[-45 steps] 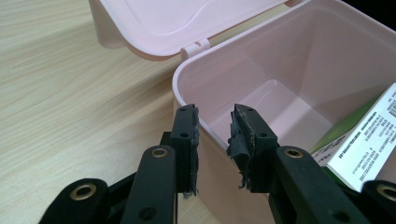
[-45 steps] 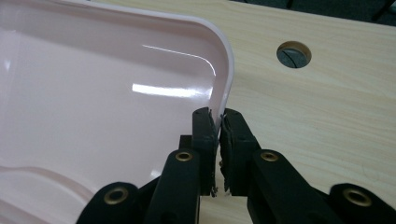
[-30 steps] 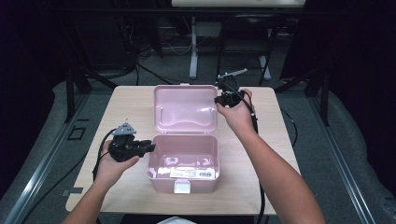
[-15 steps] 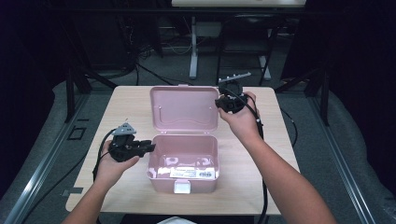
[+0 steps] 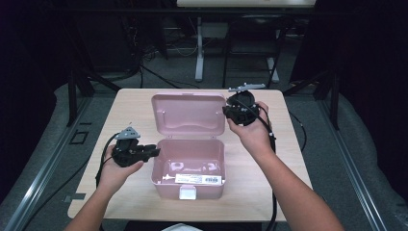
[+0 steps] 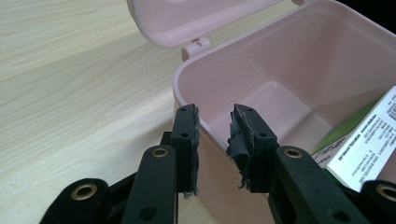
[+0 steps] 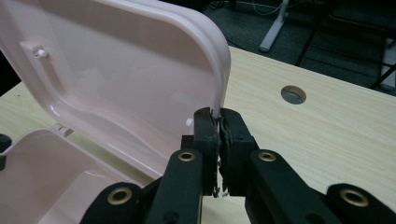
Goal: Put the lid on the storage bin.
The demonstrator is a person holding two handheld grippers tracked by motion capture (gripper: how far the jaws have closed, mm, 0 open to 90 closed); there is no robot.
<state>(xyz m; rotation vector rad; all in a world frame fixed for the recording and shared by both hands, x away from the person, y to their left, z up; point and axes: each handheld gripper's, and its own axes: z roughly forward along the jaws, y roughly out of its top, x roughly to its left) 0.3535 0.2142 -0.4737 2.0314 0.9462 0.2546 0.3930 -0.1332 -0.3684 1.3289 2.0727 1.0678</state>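
Pink plastic box (image 5: 188,163) at frame centre on the table, open, white latch tab on its near wall. Lid (image 5: 188,114) stands raised behind it, hinged at the far edge. Inside, a white-labelled packet (image 5: 198,178) lies flat along the near wall.

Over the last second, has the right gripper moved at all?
Yes. The right gripper, shut on the lid edge, has drifted slightly up and away from the person, towards the table's far edge, tilting the lid further open.

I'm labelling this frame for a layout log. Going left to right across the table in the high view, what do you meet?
Left gripper → open pink box, a labelled packet in its base → right gripper, at the raised lid's right edge → bare table.
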